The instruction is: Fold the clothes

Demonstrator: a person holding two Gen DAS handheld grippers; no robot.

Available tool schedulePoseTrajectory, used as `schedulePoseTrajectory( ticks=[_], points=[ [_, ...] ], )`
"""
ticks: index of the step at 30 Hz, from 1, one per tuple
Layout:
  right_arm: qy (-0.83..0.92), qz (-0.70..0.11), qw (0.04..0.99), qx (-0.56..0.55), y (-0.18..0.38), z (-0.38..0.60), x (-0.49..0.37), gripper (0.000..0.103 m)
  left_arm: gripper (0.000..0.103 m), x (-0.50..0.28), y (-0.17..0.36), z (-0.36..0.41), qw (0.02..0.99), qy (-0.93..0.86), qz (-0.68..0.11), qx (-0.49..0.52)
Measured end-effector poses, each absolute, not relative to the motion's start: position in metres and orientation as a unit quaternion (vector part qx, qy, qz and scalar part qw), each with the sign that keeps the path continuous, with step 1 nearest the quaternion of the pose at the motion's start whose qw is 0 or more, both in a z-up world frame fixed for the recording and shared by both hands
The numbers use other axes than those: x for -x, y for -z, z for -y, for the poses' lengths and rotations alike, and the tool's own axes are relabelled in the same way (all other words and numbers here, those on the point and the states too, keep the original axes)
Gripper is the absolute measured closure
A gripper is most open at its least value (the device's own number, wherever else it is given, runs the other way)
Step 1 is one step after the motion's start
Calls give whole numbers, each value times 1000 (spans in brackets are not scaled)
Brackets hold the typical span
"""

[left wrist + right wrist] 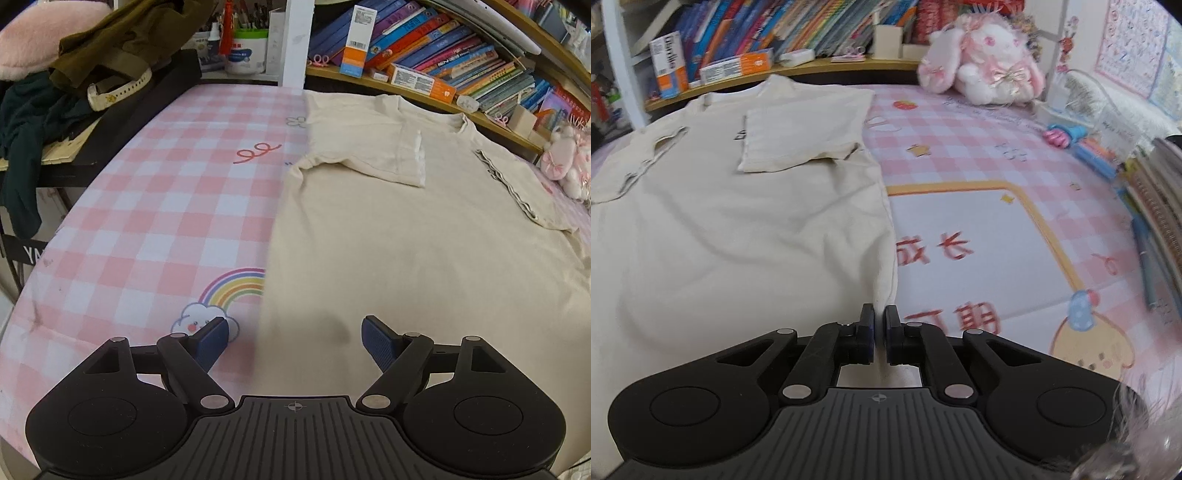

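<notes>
Between right gripper (pixel 879 334) pads: shirt (pixel 738 221) hem edge, pinched.

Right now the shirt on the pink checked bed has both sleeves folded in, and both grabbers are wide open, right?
Not quite. Only the left gripper is open, hovering over the shirt's lower left edge. The right wrist view shows the right gripper pinched shut on the shirt's right edge. Both sleeves are folded in, and the bed sheet is pink checked.

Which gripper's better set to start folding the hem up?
Right. The right gripper already has its jaws shut on the cream T-shirt at its hem corner; the left gripper hangs open over the shirt's other edge, gripping nothing.
</notes>
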State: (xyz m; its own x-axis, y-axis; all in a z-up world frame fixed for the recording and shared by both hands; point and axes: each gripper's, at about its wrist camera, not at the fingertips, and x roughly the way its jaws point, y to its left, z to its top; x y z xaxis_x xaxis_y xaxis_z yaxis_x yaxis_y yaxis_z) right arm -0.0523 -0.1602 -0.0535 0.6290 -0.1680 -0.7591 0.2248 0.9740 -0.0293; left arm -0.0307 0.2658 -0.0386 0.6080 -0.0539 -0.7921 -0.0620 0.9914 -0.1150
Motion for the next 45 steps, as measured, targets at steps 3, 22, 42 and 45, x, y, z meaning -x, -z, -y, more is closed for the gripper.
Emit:
schedulePoseTrajectory(
  ticks=[3, 22, 42, 45],
  points=[
    [66, -434, 898, -36, 53, 170, 51, 98, 22, 36, 38, -264, 894, -1, -442, 70],
    [15, -417, 905, -82, 43, 177, 138, 64, 22, 106, 29, -242, 897, -33, -433, 77],
    [18, -436, 892, -122, 47, 210, 223, 56, 22, 182, 34, -266, 886, -66, -447, 104],
    [23, -441, 886, -144, 51, 220, 222, 56, 21, 184, 39, -277, 881, -59, -455, 117]
  ],
)
